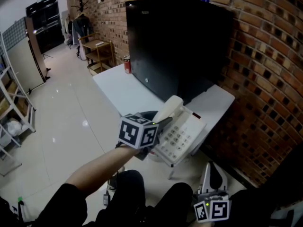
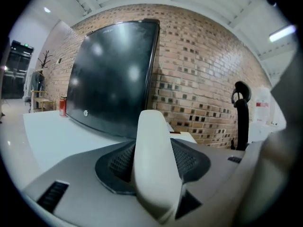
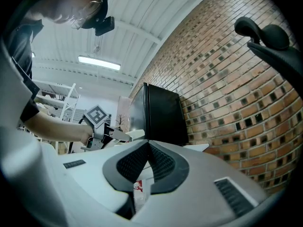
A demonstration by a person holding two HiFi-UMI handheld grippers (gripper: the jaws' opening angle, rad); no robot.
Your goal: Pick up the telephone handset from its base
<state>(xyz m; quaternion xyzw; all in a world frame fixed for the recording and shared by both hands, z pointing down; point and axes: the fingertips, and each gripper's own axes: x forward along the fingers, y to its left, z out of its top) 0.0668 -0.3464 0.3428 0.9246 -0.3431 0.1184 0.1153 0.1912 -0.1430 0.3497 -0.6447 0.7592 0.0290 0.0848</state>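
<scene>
handset [image 1: 170, 107] clamped between pads of left gripper [image 1: 162, 122], jaws part-open around its near end. handset over base [image 1: 184, 136] on table [image 1: 118, 91]; contact with base unclear. long axis runs along jaws, far end tilted up toward screen [image 1: 175, 46].

The telephone handset [image 1: 169, 108] was a smooth, cream-white bar with a rounded end. Its near part was clamped between the pads of the left gripper [image 1: 160, 123]. It slanted upward, so its far, rounded end stood raised over the left side of the base [image 1: 188, 128]. Whether its near end had cleared the cradle could not be told. The base was a cream-white desk telephone with rows of pale buttons on its face. It lay flat at the near right corner of the white table [image 1: 118, 89], angled across that corner.
</scene>
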